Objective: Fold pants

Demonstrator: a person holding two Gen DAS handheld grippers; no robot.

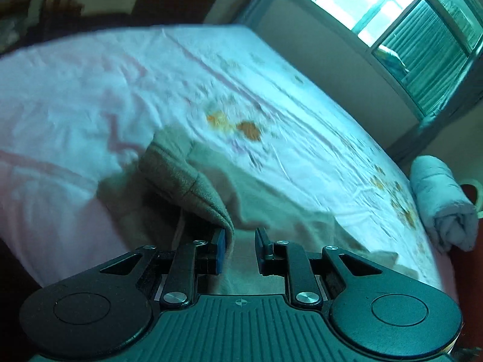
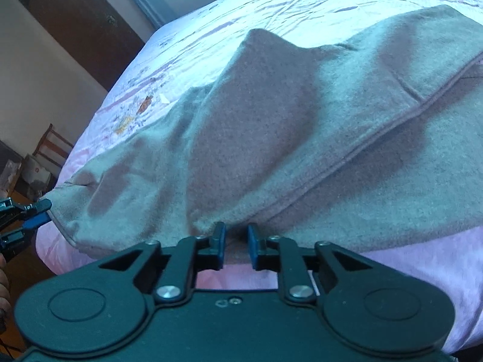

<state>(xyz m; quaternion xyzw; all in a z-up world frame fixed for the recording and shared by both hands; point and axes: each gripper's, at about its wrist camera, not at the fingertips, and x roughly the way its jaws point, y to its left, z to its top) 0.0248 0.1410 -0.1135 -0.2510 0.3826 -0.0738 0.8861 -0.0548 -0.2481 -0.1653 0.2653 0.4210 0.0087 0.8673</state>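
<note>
On the bed, the left gripper pinches the pants hem; the right gripper stands slightly apart at the waistband edge (only the left view shows a rolled towel).

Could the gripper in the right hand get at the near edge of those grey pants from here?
Probably yes. The pants lie bunched on the bed with their near edge at the tips of the right gripper, nothing in between. The left gripper is off at a corner.

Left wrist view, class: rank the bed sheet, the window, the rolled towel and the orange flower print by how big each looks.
1. bed sheet
2. window
3. rolled towel
4. orange flower print
</note>
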